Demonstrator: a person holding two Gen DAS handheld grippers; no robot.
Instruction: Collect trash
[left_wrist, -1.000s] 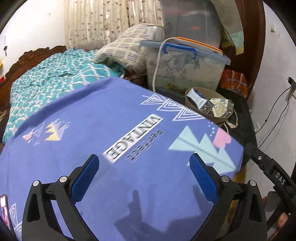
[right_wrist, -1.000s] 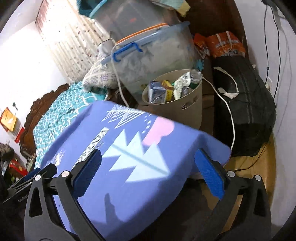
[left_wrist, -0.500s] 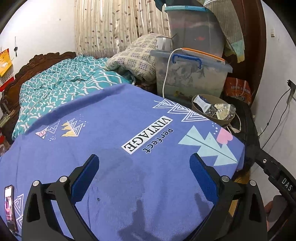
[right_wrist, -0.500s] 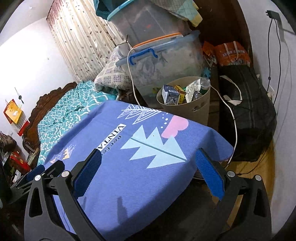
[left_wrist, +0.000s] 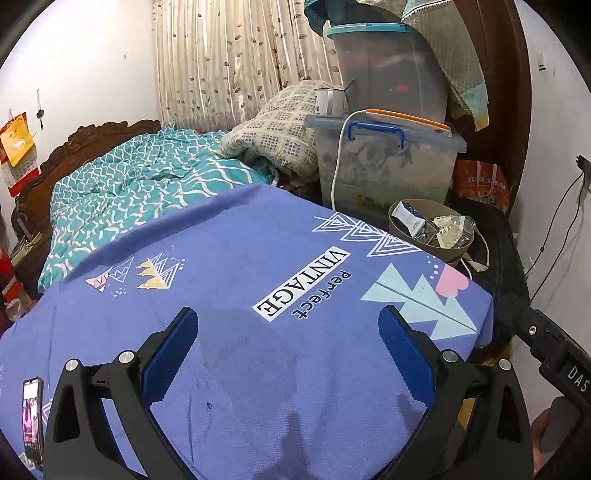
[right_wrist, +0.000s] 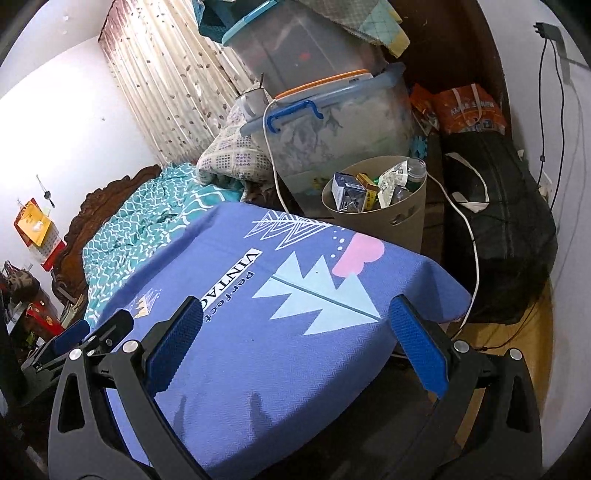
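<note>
Left wrist view: I see both my grippers, left (left_wrist: 286, 345) and right (right_wrist: 295, 332), spread wide, empty, above one blue cloth (left_wrist: 240, 280); one bin (right_wrist: 391, 218) of trash (right_wrist: 351, 194) stands beyond its far corner.

The room has plain white walls (left_wrist: 92, 66) and a long beige curtain (left_wrist: 236, 62) with a small leaf pattern behind a bed (left_wrist: 140, 192) that has a carved dark wooden headboard (left_wrist: 96, 136) and a teal patterned cover. A table (left_wrist: 240, 325) under a purple printed cloth stands near the bed, and beside it two clear storage boxes (left_wrist: 388, 166) are stacked against a dark wooden wardrobe (left_wrist: 509, 74). In the right wrist view a wooden floor (right_wrist: 532, 332) shows beside a black bag (right_wrist: 506, 236), and black cables (right_wrist: 554, 110) hang on the wall.
</note>
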